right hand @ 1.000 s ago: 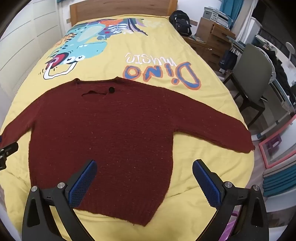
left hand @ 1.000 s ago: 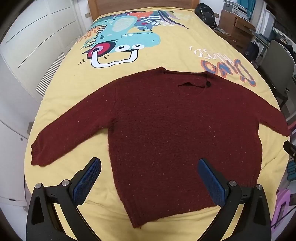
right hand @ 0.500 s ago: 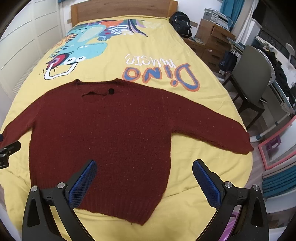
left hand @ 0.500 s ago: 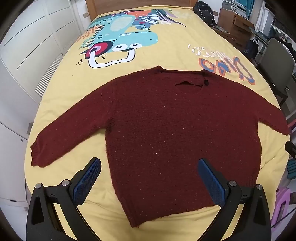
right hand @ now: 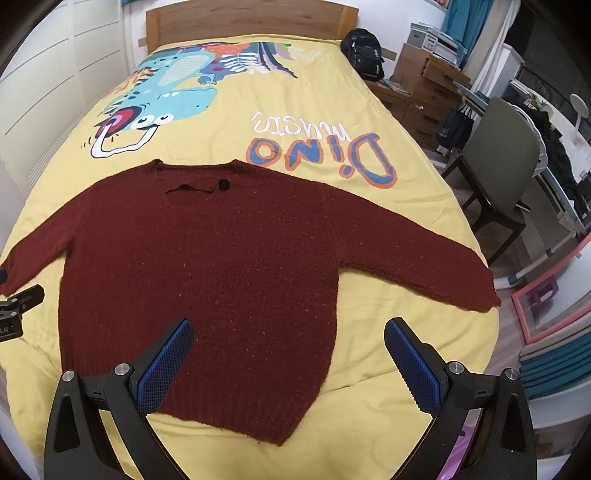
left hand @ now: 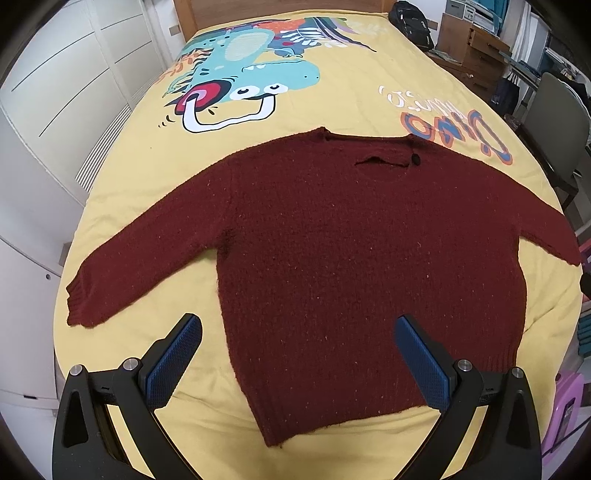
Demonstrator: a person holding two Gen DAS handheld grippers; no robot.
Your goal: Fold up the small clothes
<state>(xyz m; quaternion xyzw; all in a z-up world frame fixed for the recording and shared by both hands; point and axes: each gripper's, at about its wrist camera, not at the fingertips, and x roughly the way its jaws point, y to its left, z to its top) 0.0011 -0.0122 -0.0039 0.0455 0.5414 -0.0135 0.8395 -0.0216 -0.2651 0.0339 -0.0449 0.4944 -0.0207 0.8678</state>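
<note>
The sweater (left hand: pixel 332 258) (right hand: pixel 207 280) lay flat on the bed (left hand: pixel 332 99) (right hand: pixel 369 369), front down toward the near end, both sleeves spread outward, collar toward the headboard (right hand: pixel 251 22). The left gripper (left hand: pixel 295 354) hung above the sweater's hem with fingers wide apart, holding nothing. The right gripper (right hand: pixel 288 354) hung likewise, fingers spread and empty.

Left gripper (left hand: pixel 297 356): jaws spread wide, nothing between them, blue pads (left hand: pixel 173 362) facing inward, held above the surface.
Right gripper (right hand: pixel 288 360): jaws spread wide, nothing held, blue pads (right hand: pixel 413 371) facing inward, held aloft.
Relation: side by side, apart; the left gripper's edge shows in the right wrist view.
</note>
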